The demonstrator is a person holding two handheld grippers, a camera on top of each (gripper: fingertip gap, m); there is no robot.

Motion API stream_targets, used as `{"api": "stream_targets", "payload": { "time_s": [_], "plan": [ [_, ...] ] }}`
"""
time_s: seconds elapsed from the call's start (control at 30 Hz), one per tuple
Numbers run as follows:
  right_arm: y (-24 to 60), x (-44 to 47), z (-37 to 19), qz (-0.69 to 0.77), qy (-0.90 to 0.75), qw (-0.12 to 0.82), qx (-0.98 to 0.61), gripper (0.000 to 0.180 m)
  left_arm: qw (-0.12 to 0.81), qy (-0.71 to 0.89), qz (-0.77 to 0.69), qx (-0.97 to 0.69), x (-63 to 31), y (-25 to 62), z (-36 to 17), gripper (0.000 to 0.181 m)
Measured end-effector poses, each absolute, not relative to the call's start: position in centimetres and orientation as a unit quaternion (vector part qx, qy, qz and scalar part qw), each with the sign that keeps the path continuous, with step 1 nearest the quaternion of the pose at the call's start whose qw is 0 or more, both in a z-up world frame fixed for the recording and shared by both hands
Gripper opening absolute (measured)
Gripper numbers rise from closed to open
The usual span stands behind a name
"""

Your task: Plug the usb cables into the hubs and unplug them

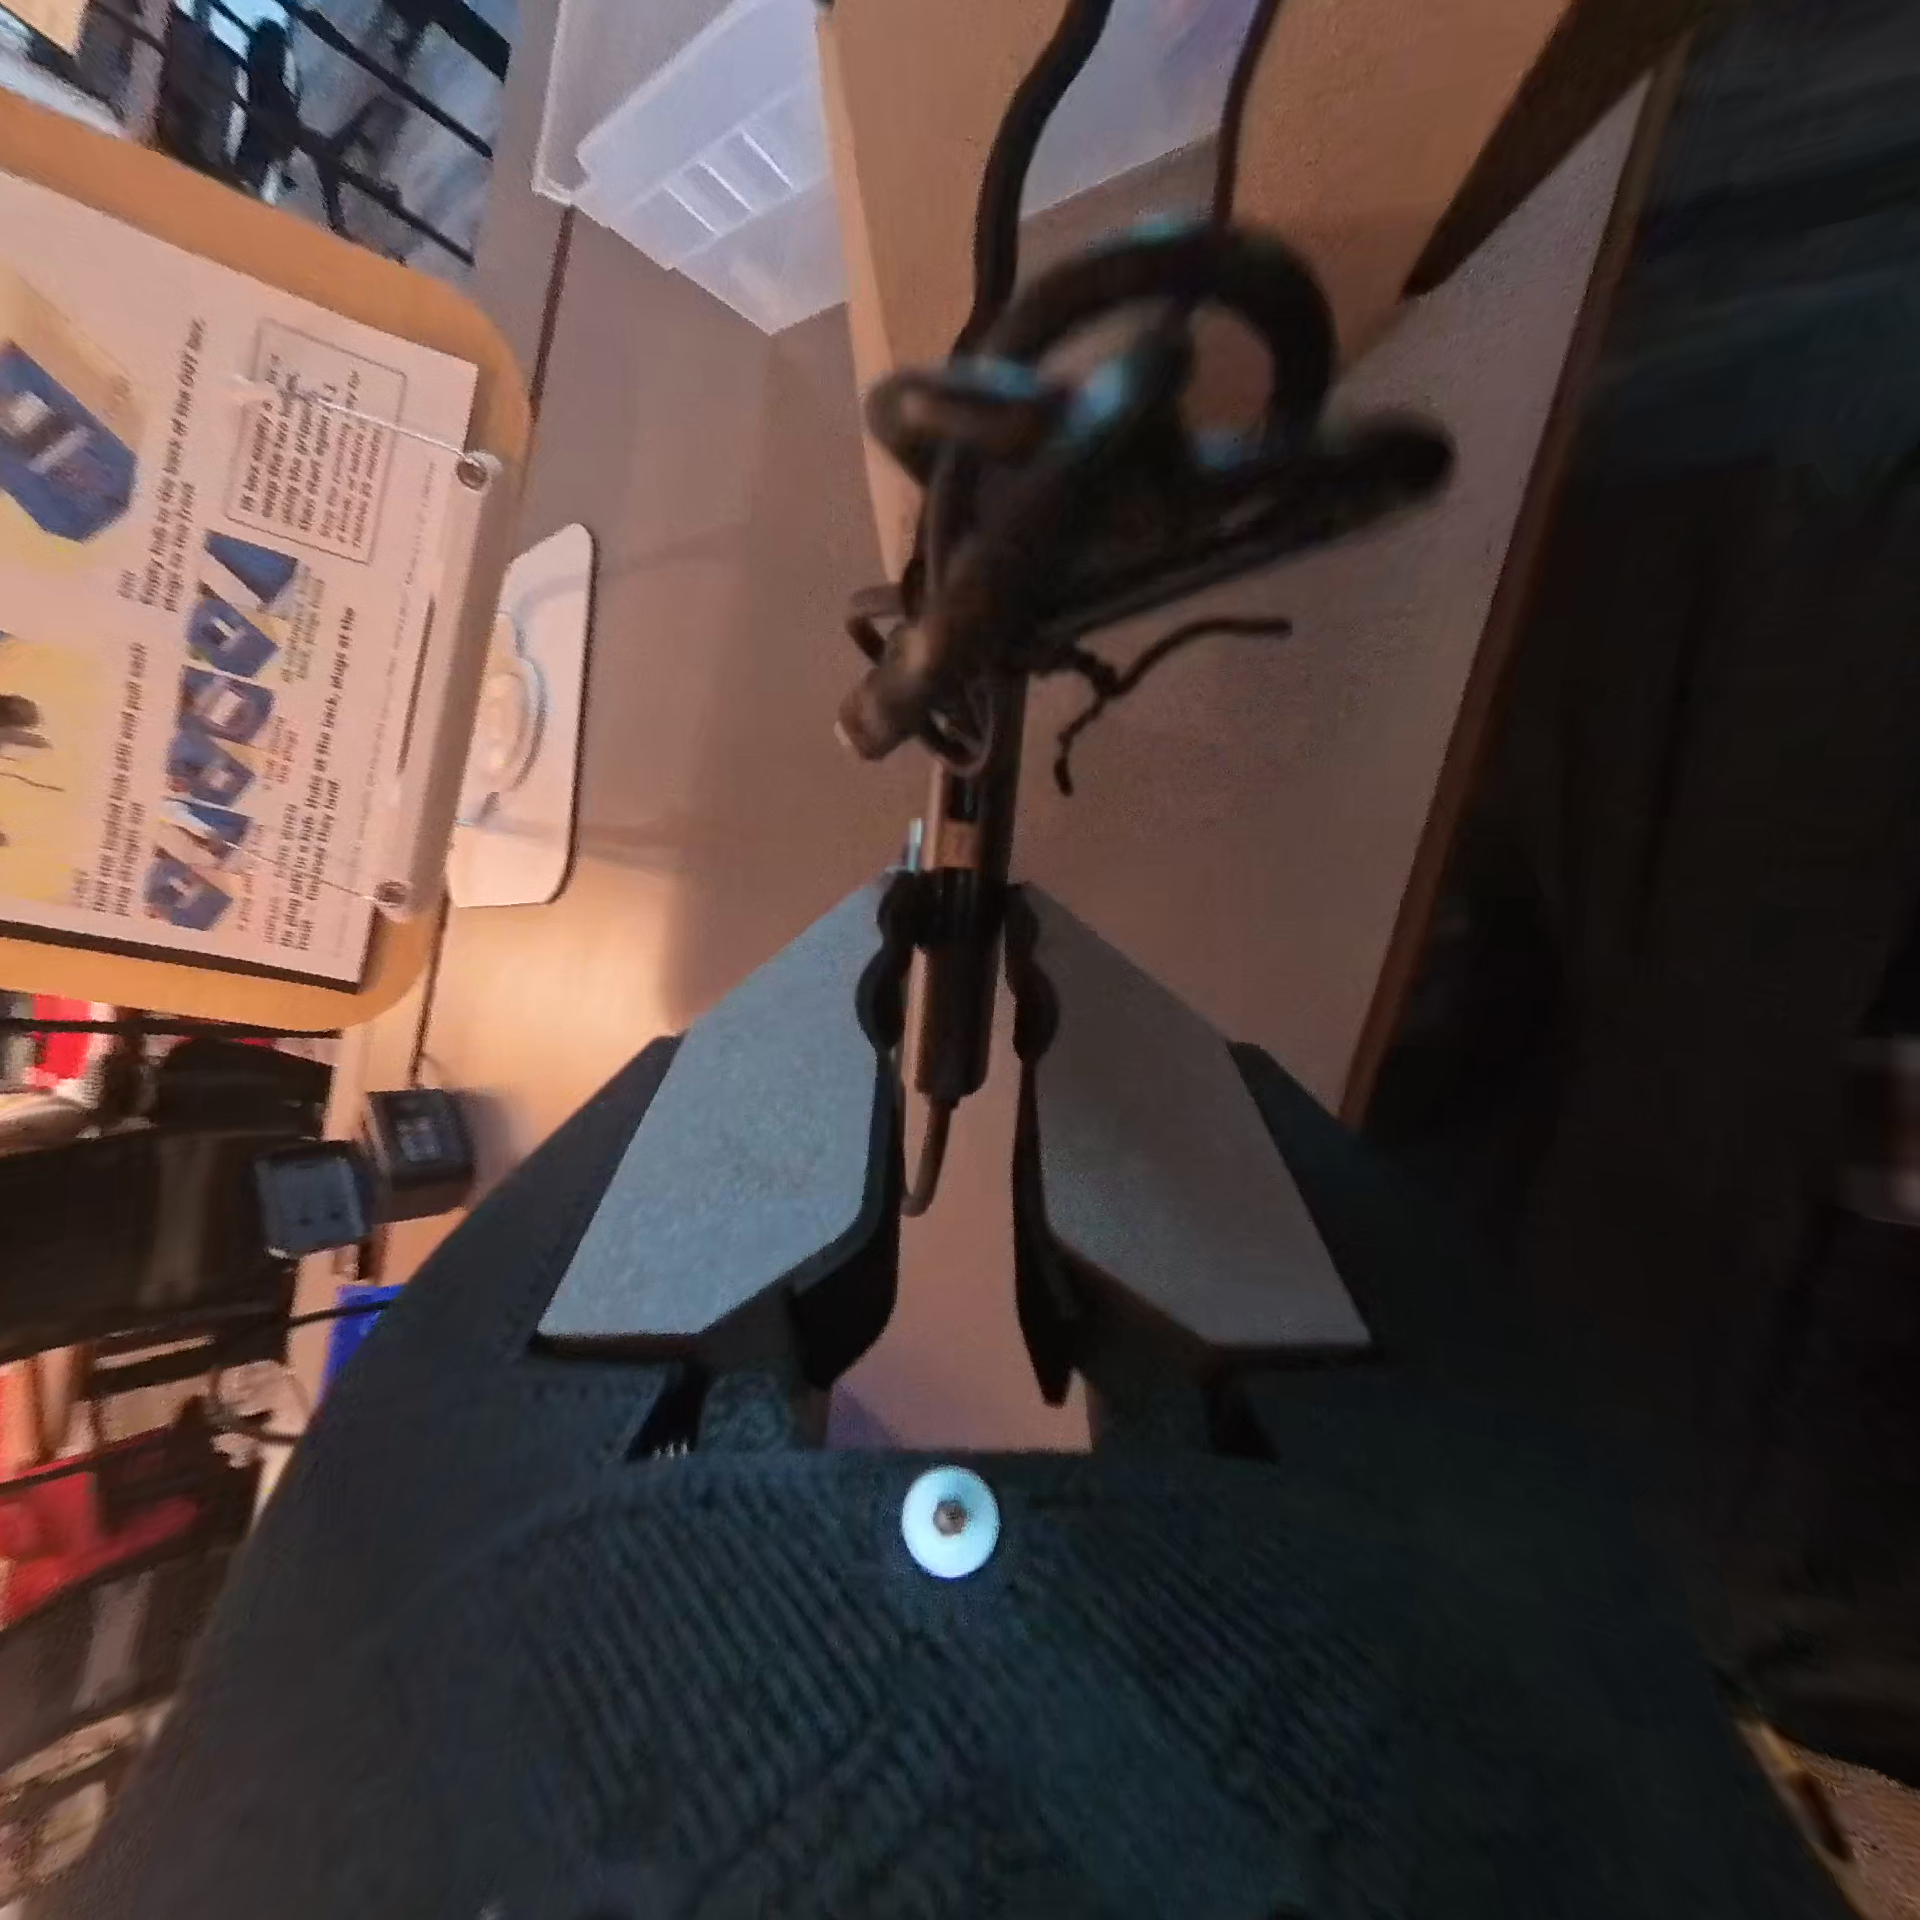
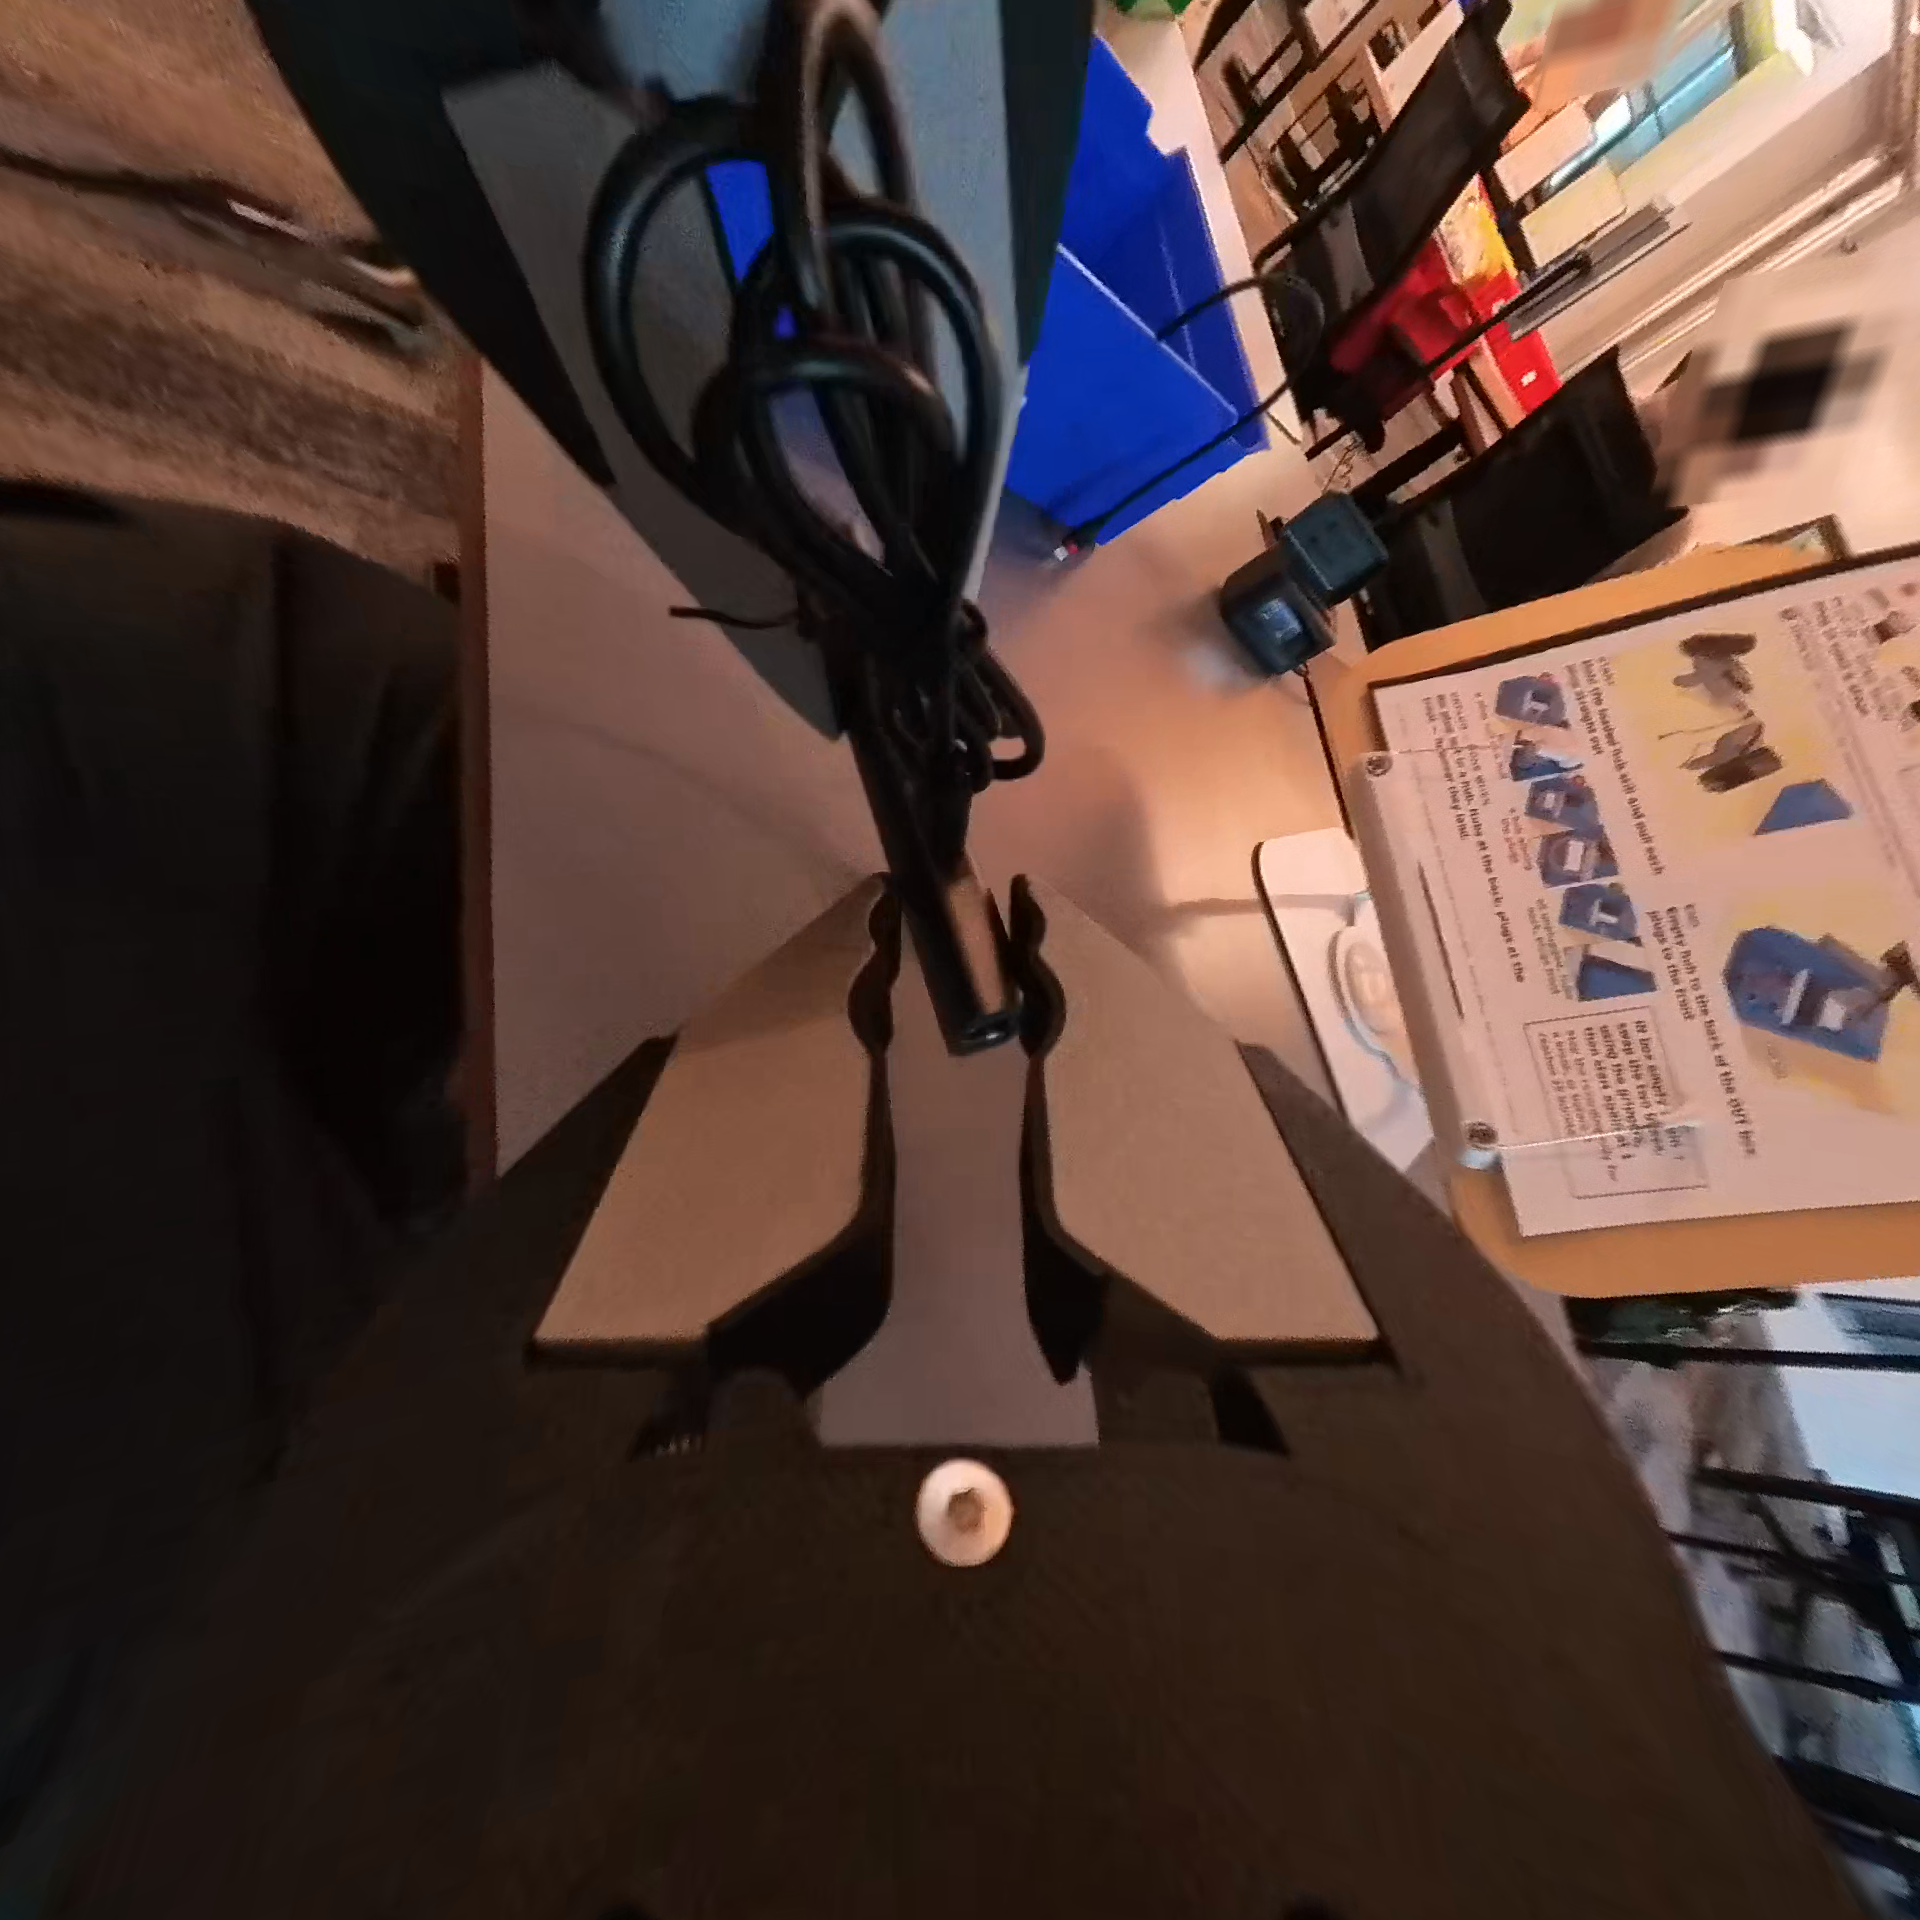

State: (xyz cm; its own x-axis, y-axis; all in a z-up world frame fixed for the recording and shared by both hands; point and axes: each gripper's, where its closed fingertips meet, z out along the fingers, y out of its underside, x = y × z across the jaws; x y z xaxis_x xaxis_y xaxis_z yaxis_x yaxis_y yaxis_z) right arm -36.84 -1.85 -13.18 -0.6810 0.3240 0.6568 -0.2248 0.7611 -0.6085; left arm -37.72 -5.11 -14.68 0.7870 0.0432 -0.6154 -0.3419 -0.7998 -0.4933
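Left wrist view is showing my left claw [image 1: 951,914] pinching a slim dark bar-shaped connector [image 1: 951,997], which I take for the plug end of a USB cable (the blur keeps me from being sure it is not a thin hub seen edge-on). The tips are pressing together on it, and a thin wire is looping out of its near end toward me. Just past the tips, a bundled coil of black cable tied with a twist tie [image 1: 1122,457] is hanging off the far end, blurred, with two cords running up and out of view.

In the right wrist view my right claw [image 2: 956,971] is gripping a black rectangular plastic body with an open socket facing the camera [image 2: 961,977]; I am reading it as the hub end. Its own looped black cable bundle [image 2: 831,436] is trailing away beyond the tips.

Farther out, a pale tabletop [image 2: 665,790] is lying behind both bundles, a laminated instruction sheet on a tan wooden board [image 2: 1662,914] is standing at the side, and a small dark power adapter [image 2: 1299,582] is sitting on the surface near a blue plastic bin [image 2: 1122,395].

I am judging that both pieces are lifted clear and that the step in hand is bringing them together. Next I am needing to turn the plug's metal end toward the socket, line the two axes up squarely, and push straight in without letting the hanging coils twist either piece in my grip.
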Motion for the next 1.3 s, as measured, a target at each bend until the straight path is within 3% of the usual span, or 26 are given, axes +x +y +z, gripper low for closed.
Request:
{"api": "stream_targets", "payload": {
  "time_s": [0.2, 1.3],
  "plan": [
    [-0.8, -38.7, -15.6, 0.248, -0.859, 0.447, -0.020, 0.019, 0.317, 0.121, 0.333, -0.880, -36.6, -4.3, -14.0, 0.014],
    [-1.8, -38.7, -16.3, 0.272, -0.855, 0.442, 0.005, 0.013, 0.326, 0.096, 0.304, -0.890, -38.8, -4.5, -16.3, 0.016]
  ]
}}
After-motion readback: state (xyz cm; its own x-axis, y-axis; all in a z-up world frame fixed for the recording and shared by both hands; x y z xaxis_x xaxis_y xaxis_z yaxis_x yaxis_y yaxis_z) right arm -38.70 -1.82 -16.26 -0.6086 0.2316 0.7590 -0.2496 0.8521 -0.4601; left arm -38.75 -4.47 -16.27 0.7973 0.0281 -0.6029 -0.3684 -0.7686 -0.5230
